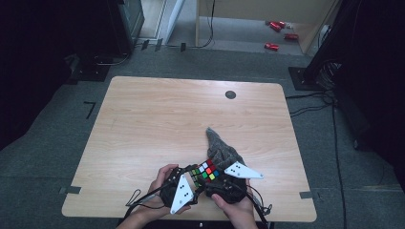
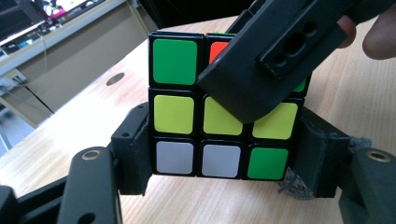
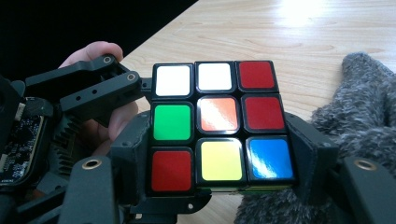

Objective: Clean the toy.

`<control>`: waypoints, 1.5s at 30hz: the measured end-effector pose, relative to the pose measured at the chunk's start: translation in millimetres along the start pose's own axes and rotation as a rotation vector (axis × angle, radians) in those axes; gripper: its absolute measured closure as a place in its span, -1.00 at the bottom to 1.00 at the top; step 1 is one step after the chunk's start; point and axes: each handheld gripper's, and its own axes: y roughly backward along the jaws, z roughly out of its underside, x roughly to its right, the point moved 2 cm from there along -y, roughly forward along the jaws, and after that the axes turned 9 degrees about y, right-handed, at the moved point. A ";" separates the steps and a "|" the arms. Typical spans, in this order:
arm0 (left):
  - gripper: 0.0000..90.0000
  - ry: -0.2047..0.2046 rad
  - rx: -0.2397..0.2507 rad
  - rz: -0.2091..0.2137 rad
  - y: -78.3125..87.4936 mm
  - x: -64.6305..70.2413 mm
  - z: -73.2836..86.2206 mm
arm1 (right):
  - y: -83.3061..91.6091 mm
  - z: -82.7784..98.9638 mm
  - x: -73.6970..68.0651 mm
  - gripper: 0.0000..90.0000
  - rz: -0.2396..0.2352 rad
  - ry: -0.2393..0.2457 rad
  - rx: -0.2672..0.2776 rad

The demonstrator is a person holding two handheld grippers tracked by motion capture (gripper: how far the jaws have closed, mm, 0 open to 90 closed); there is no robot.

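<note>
**Both grippers clamped on one puzzle cube at the near table edge**

High view: the puzzle cube (image 1: 206,171) sits between the two grippers, close to the near edge of the wooden table (image 1: 157,119). The left gripper (image 1: 190,175) reaches it from the left and the right gripper (image 1: 220,172) from the right, each held in a hand with a pale three-cornered plate on top. A grey fuzzy cloth (image 1: 220,149) lies just beyond the right gripper, touching the cube's far side.

Left gripper view: the cube (image 2: 187,116) stands straight ahead of the left gripper (image 2: 224,161), its bottom layer pinched between the two black jaws, whose pads press on either side. The face turned this way shows green and red on top, three yellow-green squares in the middle, then white, white, green below. The right gripper (image 2: 271,60) comes down from the upper right and covers part of the cube's top and middle rows, fingers (image 2: 380,37) behind it.

Right gripper view: the right gripper (image 3: 219,158) grips the cube (image 3: 218,121) by its lower layers, jaws tight on both flanks. The left gripper (image 3: 100,91) meets the cube's upper left corner. The cloth (image 3: 359,126) lies to the right, against the right-hand jaw.
</note>
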 end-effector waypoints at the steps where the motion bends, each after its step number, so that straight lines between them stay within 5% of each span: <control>1: -0.24 -0.003 0.004 -0.002 0.1 0.2 0.0 | 0.5 -0.5 0.1 -0.23 -0.003 0.000 0.003; 6: -0.22 -0.004 0.007 0.004 1.4 -1.9 1.2 | 4.7 -4.2 2.7 -0.29 -0.030 0.029 0.011; 11: -0.22 0.021 -0.013 -0.016 5.3 -17.0 12.2 | 25.4 -15.2 15.3 -0.37 -0.036 0.025 0.091; 15: -0.22 0.042 -0.014 -0.035 9.1 -28.6 16.0 | 31.1 -15.6 27.0 -0.44 0.040 0.038 0.100; 18: -0.22 0.055 -0.013 -0.050 13.8 -36.4 17.5 | 23.3 -10.5 33.3 -0.72 0.144 0.091 0.052; 24: -0.22 0.078 -0.015 -0.050 17.4 -42.0 18.5 | 1.9 -0.5 42.4 -0.88 0.205 0.113 -0.044; 29: -0.22 0.077 -0.016 -0.041 17.3 -40.6 18.1 | -13.0 11.2 48.2 -0.57 0.282 0.139 -0.096; 34: -0.22 0.086 -0.014 -0.036 17.8 -41.6 18.3 | -20.1 25.7 62.5 0.15 0.354 0.101 -0.172; 36: -0.22 0.087 -0.013 -0.037 17.7 -41.8 18.1 | -20.7 30.0 68.3 0.39 0.340 0.075 -0.185; 40: -0.22 0.087 -0.015 -0.033 16.7 -40.7 18.3 | -13.0 27.6 75.9 0.67 0.313 0.036 -0.137; 45: -0.22 0.086 -0.020 -0.026 14.4 -38.5 18.9 | -1.4 18.1 72.1 0.70 0.306 0.043 -0.072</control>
